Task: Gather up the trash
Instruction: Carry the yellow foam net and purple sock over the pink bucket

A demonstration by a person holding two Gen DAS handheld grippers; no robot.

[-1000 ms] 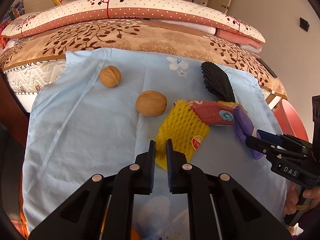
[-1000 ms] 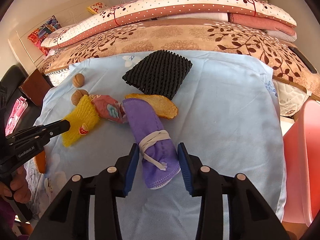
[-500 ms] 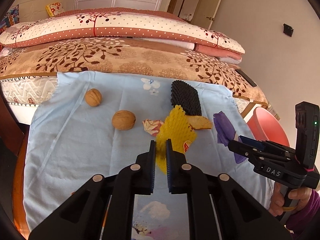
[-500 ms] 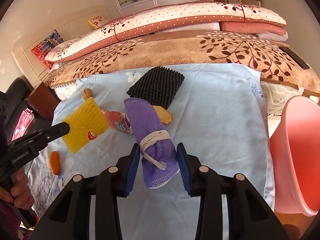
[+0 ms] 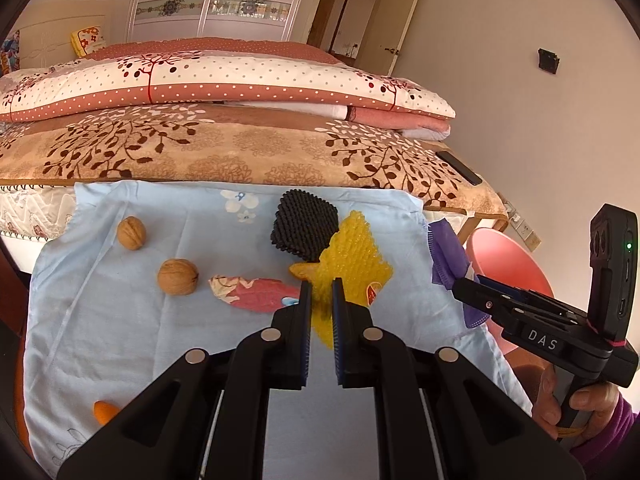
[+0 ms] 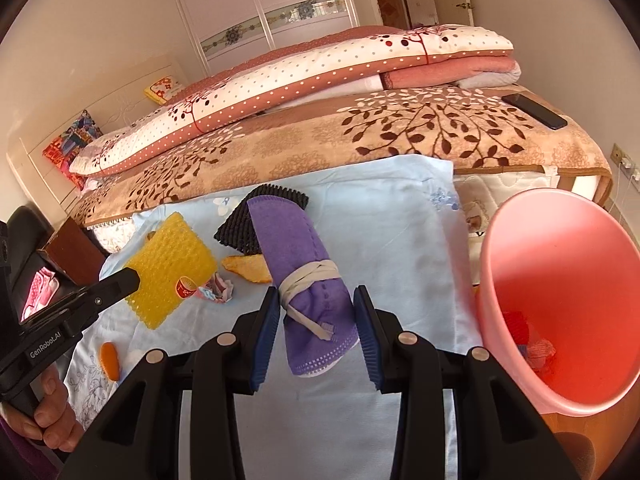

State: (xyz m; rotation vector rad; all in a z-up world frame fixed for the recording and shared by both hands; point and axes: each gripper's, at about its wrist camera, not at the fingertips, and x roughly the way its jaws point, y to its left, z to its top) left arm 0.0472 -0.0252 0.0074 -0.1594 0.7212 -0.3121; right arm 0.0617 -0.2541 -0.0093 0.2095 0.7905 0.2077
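The left gripper (image 5: 321, 286) has its jaws almost pressed together, and they pinch the lower edge of a yellow foam net (image 5: 352, 264), a soft fruit sleeve with a bubbly mesh surface and a small red and white sticker near one corner; the print on the sticker is too small to read. The net hangs in the air above the light blue cloth (image 5: 120, 320). The right gripper (image 6: 316, 302) has its jaws partly apart and closed on a purple face mask (image 6: 308, 280), which is rolled into a tube and tied with its own white ear loops; the mask is also lifted, beside the pink bin (image 6: 560, 280), where some red and pink scraps lie at the bottom. On the cloth lie a black foam net (image 5: 302, 226), two walnuts (image 5: 177, 276), a pink flowered wrapper (image 5: 256, 294), a piece of orange peel (image 6: 248, 267) and a small orange bit (image 6: 110, 360). On the right gripper's body the letters "DAS" are white on black; the left one carries "GenRobot.AI".
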